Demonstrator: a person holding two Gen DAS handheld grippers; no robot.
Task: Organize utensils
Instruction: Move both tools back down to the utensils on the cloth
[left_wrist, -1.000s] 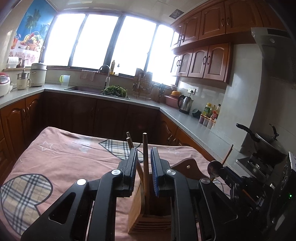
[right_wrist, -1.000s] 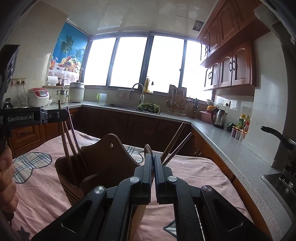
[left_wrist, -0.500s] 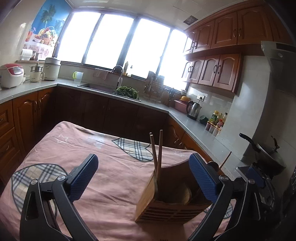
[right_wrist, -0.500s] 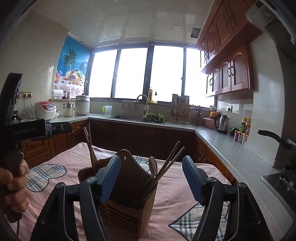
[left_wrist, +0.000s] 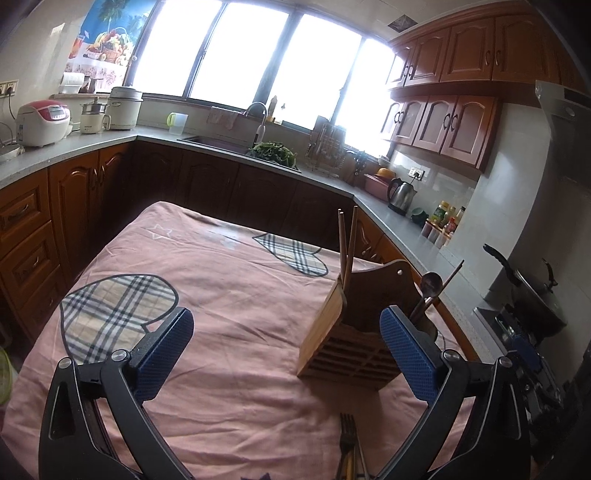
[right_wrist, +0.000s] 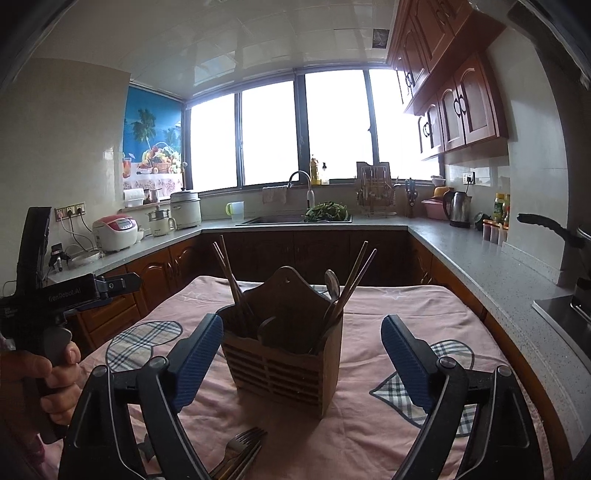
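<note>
A wooden utensil caddy (right_wrist: 284, 343) stands on the pink tablecloth (right_wrist: 373, 428). Its left compartment holds a pair of chopsticks (right_wrist: 227, 269); its right compartment holds a spoon (right_wrist: 332, 284) and another pair of chopsticks (right_wrist: 356, 277). The caddy also shows in the left wrist view (left_wrist: 354, 332), with chopsticks (left_wrist: 347, 243) and spoon (left_wrist: 432, 284). Forks (right_wrist: 238, 452) lie on the cloth in front of the caddy, also seen in the left wrist view (left_wrist: 349, 443). My right gripper (right_wrist: 301, 354) is open and empty, just short of the caddy. My left gripper (left_wrist: 286, 354) is open and empty, left of the caddy.
The table (left_wrist: 221, 258) is ringed by kitchen counters (right_wrist: 480, 266) with a sink (right_wrist: 295, 219), rice cookers (left_wrist: 44, 122), a kettle (right_wrist: 460, 206) and a stove with a pan (left_wrist: 532, 291) at the right. The left gripper's handle and the hand on it (right_wrist: 48, 302) show at left.
Both grippers were shut on utensils in the caddy a second ago. They opened, let go and drew back. The forks on the cloth have come into view.
</note>
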